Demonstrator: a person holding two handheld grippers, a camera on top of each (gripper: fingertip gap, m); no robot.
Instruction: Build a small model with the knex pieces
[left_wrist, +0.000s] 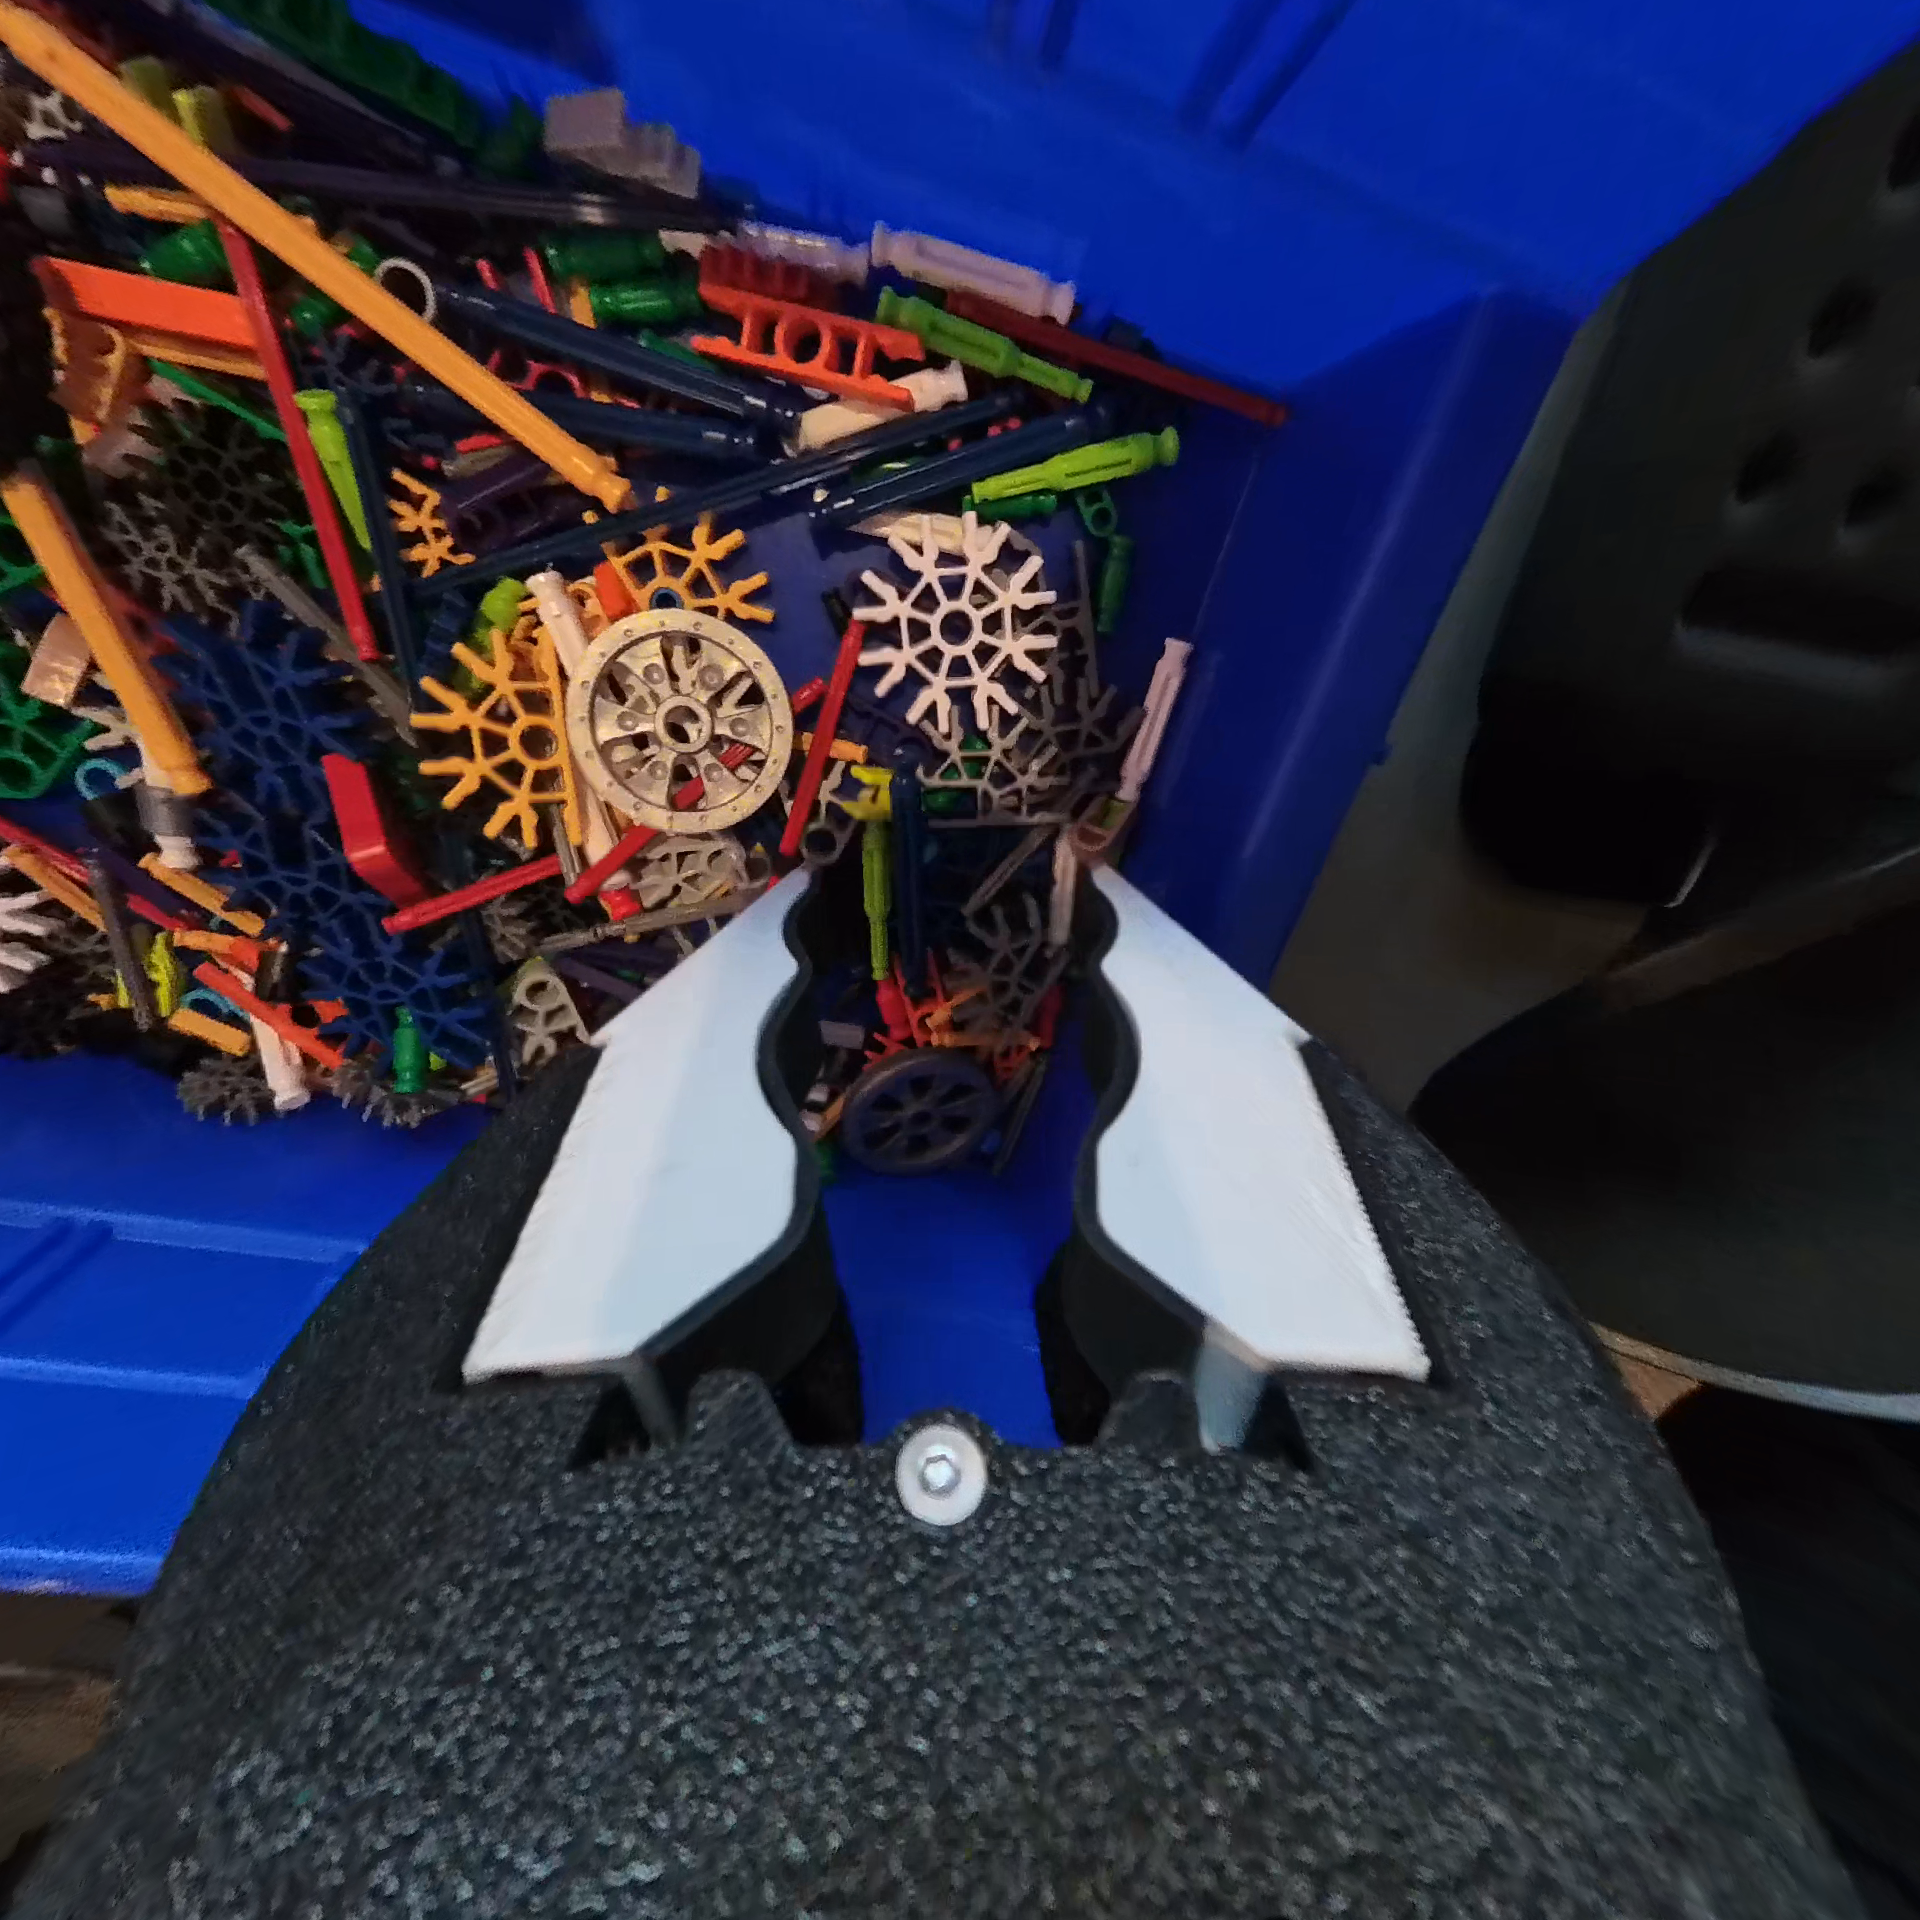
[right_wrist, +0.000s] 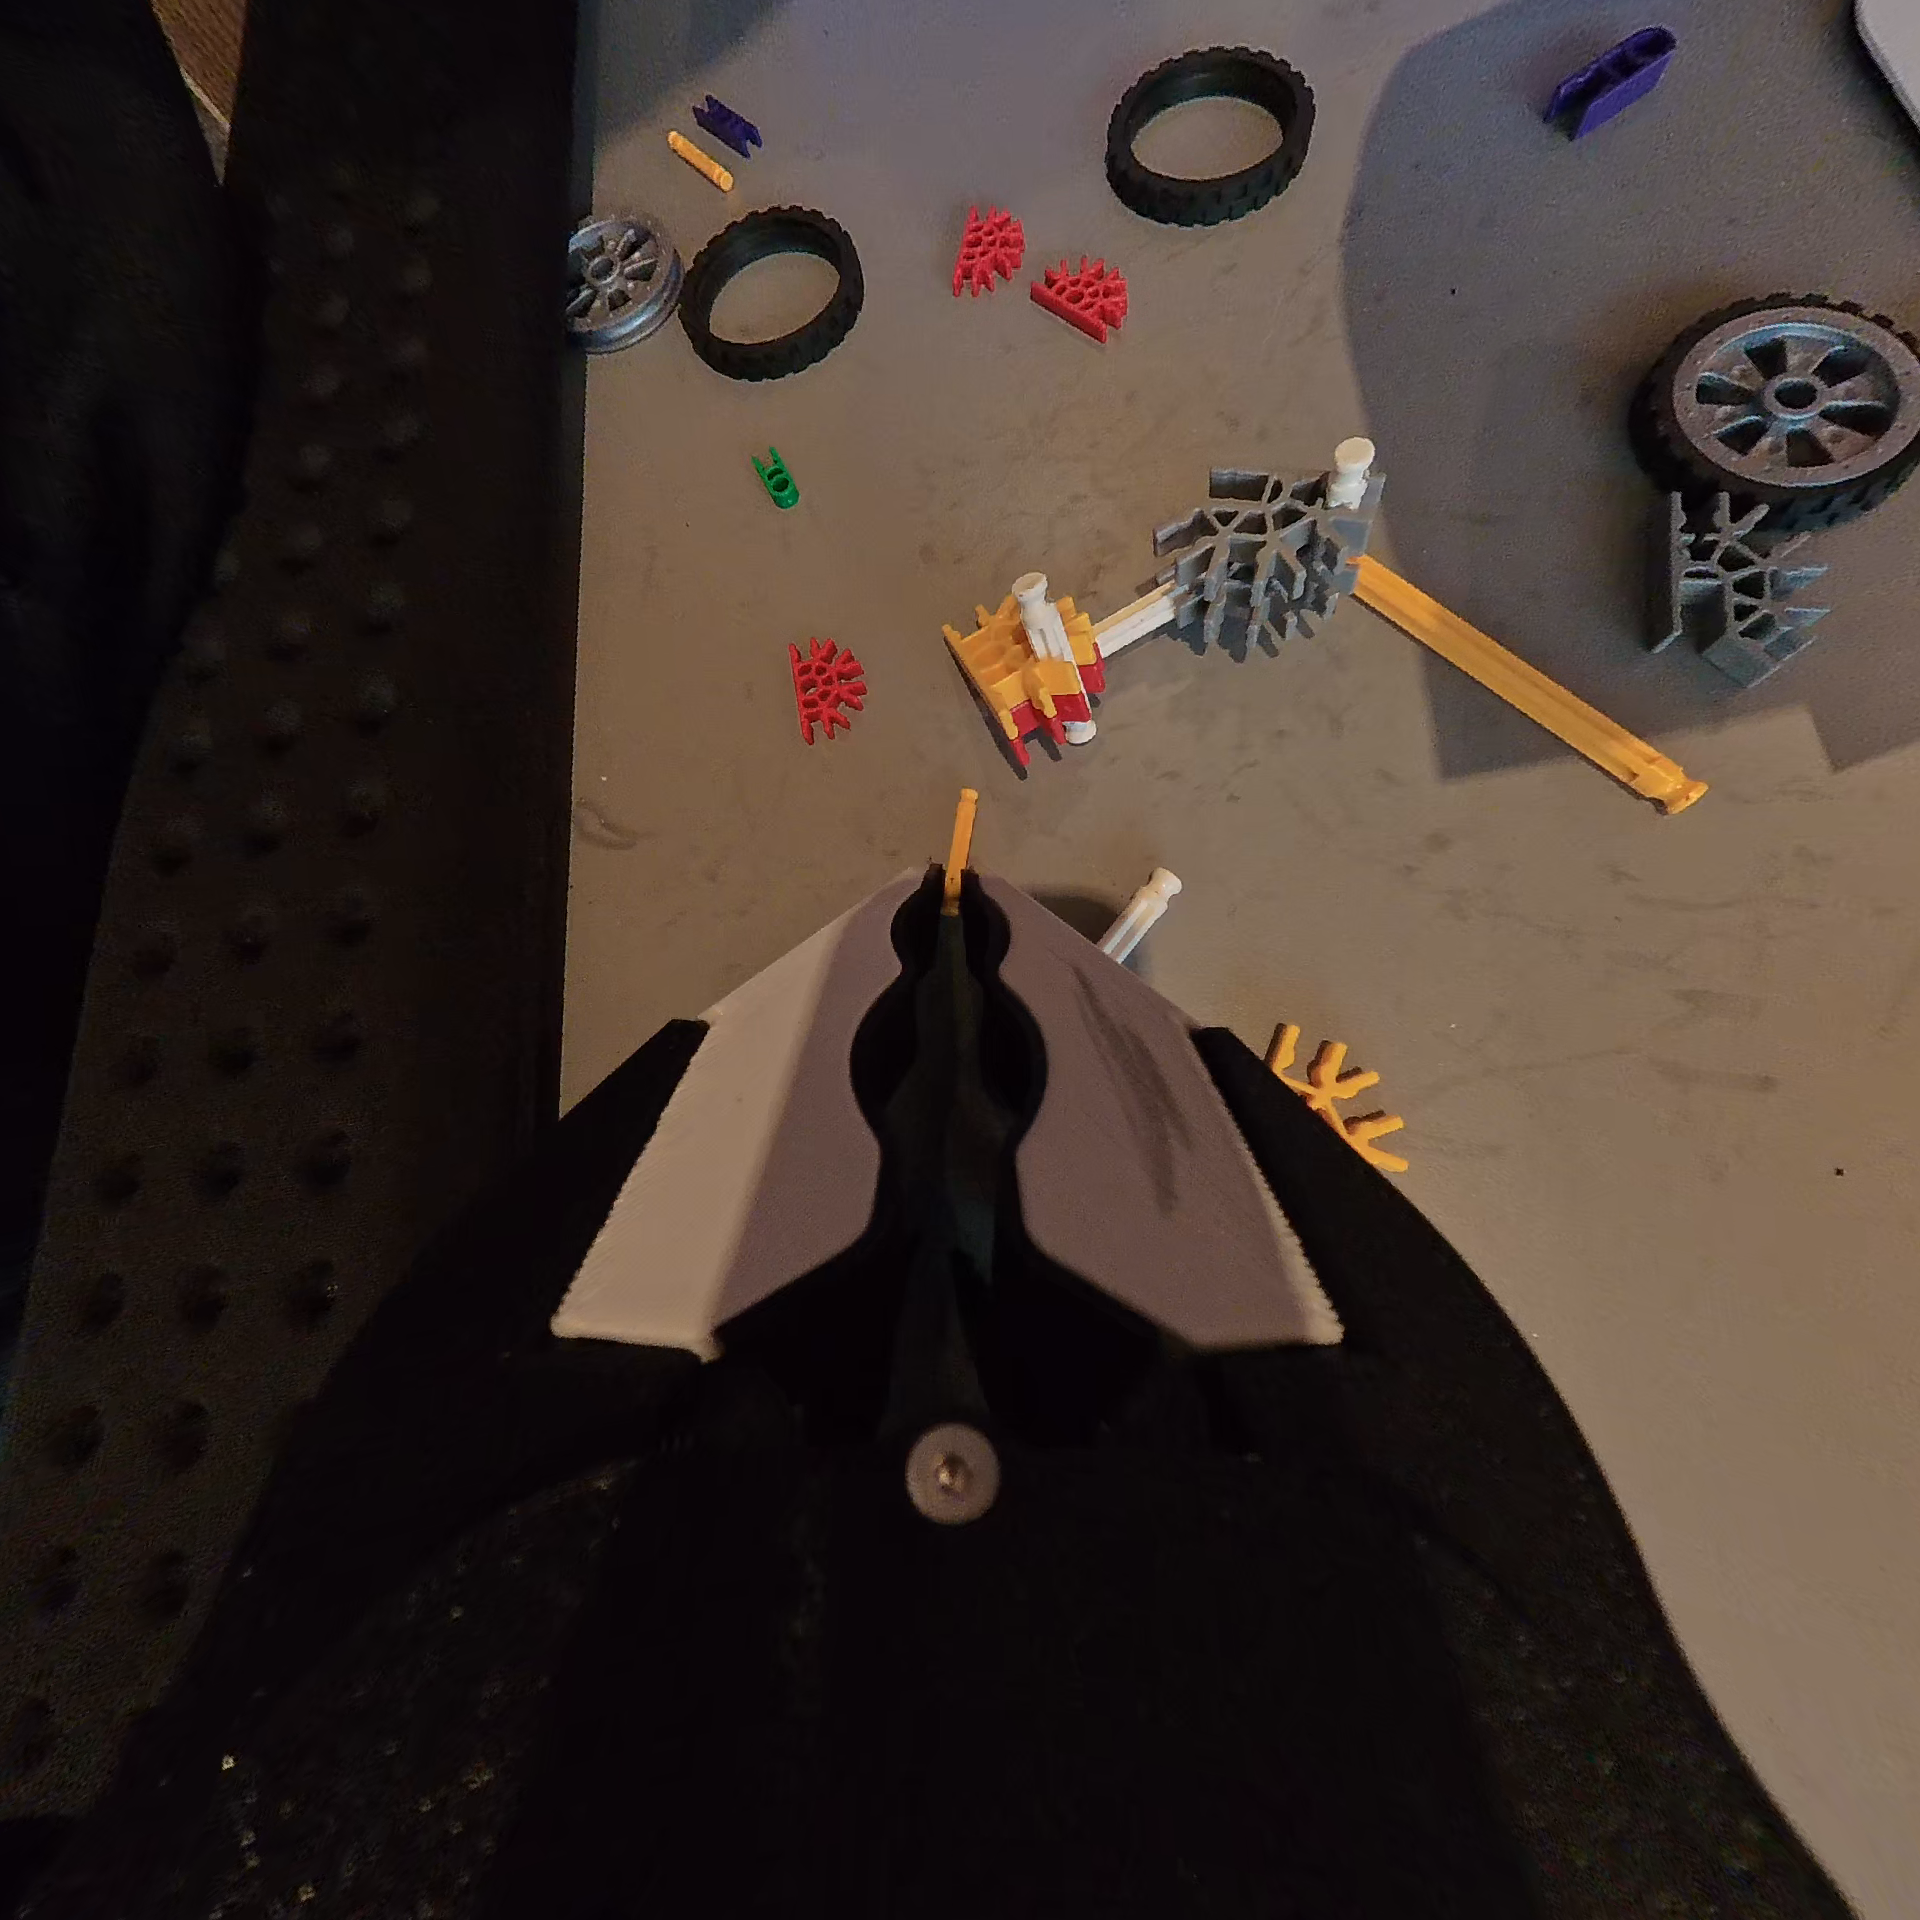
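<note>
The right gripper (right_wrist: 951, 883) has its fingers closed on a short yellow rod (right_wrist: 961, 831), whose long axis runs straight out past the tips above the grey table (right_wrist: 1558, 1351). The left gripper (left_wrist: 951, 883) hangs spread wide and empty over the blue bin (left_wrist: 1351, 520). Three red connectors (right_wrist: 826, 686) and two loose black tyres (right_wrist: 771, 293) lie towards the table's far edge.

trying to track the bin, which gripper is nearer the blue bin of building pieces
Left. The left gripper hangs open inside the blue bin, just above the pieces. The right gripper is over a grey surface, pinching a yellow rod; no bin in its view.
</note>
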